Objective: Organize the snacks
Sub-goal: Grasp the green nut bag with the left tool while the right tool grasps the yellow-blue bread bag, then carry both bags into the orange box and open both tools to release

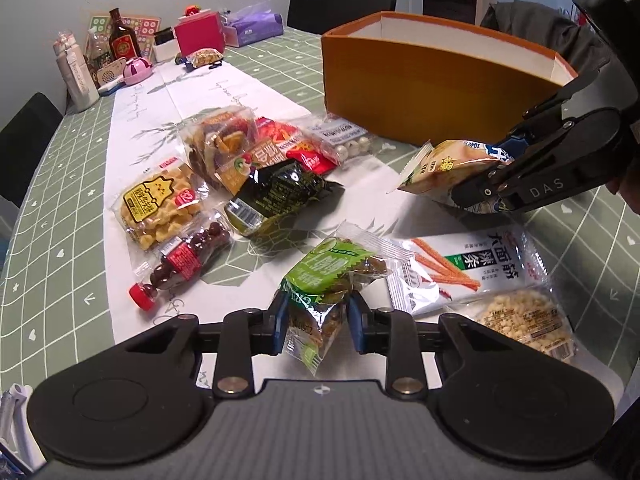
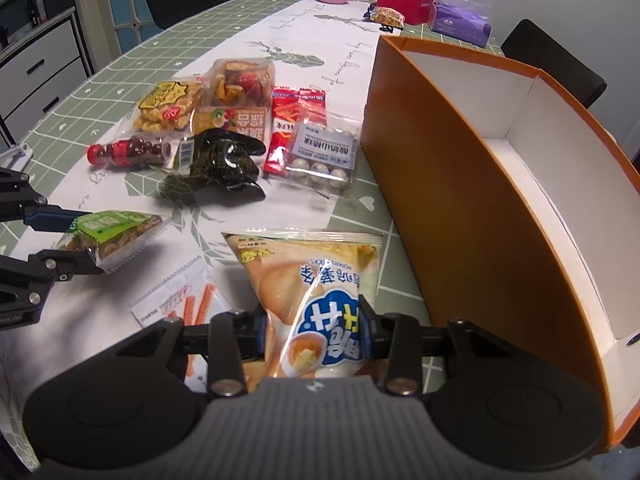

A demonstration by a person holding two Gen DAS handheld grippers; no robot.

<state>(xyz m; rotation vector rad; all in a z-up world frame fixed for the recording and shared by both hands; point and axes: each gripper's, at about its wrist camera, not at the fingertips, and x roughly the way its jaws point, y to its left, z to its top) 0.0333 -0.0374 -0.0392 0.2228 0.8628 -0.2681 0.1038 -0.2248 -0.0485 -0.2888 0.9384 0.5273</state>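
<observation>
Home dining room: long table (image 1: pixel 48 216) under green grid tablecloth (image 2: pixel 132 64) and printed runner (image 1: pixel 224 92), black chairs (image 1: pixel 340 6) around it, household clutter at far end, white drawer cabinet (image 2: pixel 36 68).

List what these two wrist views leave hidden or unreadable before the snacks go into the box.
- Orange box: left wrist view shows no floor; its near wall hides it.
- Orange box floor: right wrist view cuts off the near end.
- Green packet: lower end sits pinched in the left gripper.
- Chip bag: bottom hidden behind the right gripper.
- Far bottle label: too small.
</observation>
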